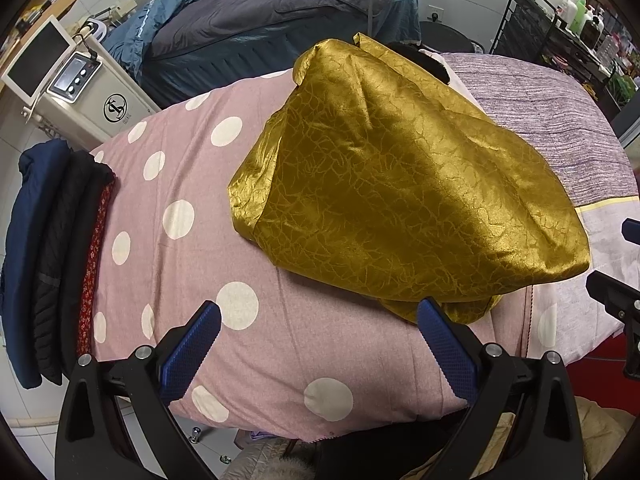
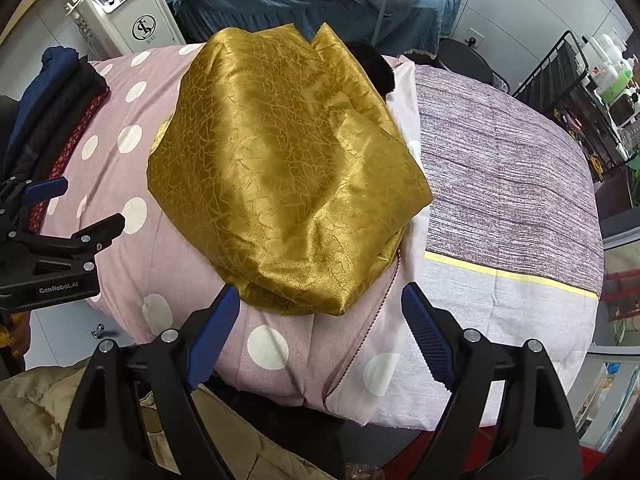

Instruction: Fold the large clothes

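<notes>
A shiny gold garment (image 1: 400,184) (image 2: 280,168) lies folded in a loose heap on the pink polka-dot bedspread (image 1: 180,240) (image 2: 132,264). My left gripper (image 1: 320,312) hovers open above the spread near the garment's near corner, nothing between its blue pads. My right gripper (image 2: 320,292) is also open, its pads on either side of the garment's near edge, just short of it. The right gripper shows at the right edge of the left wrist view (image 1: 624,276). The left gripper (image 2: 60,216) appears at the left of the right wrist view.
A stack of dark folded clothes (image 1: 52,260) (image 2: 52,96) lies at the left edge of the bed. A purple striped cover (image 2: 500,168) fills the right side. Beyond stand a white machine (image 1: 76,88), another bed (image 1: 260,12) and a black shelf rack with bottles (image 1: 568,28).
</notes>
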`<state>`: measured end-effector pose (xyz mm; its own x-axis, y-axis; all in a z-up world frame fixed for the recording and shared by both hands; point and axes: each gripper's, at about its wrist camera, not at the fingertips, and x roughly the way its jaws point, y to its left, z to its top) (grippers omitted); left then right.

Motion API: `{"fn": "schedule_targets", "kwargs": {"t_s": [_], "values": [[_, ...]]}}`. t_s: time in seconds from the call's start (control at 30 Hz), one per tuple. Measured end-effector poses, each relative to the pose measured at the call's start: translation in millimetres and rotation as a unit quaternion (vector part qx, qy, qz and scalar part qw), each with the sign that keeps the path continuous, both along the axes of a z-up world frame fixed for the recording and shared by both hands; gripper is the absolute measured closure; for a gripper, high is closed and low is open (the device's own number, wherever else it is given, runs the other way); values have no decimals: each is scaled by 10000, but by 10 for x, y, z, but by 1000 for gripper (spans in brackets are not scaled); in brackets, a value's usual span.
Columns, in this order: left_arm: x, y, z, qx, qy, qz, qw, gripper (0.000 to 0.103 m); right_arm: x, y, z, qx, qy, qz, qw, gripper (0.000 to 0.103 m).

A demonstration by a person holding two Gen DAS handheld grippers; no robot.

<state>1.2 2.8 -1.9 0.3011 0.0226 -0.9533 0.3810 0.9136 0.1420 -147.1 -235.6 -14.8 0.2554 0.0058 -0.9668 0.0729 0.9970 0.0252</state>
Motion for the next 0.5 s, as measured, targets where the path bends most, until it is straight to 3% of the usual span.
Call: {"fn": "schedule_targets", "kwargs": {"t_s": [0.5], "values": [[-11, 19, -5, 0, 22, -9, 10000, 6, 1, 28, -12, -20, 27, 34, 10000, 21]]}}
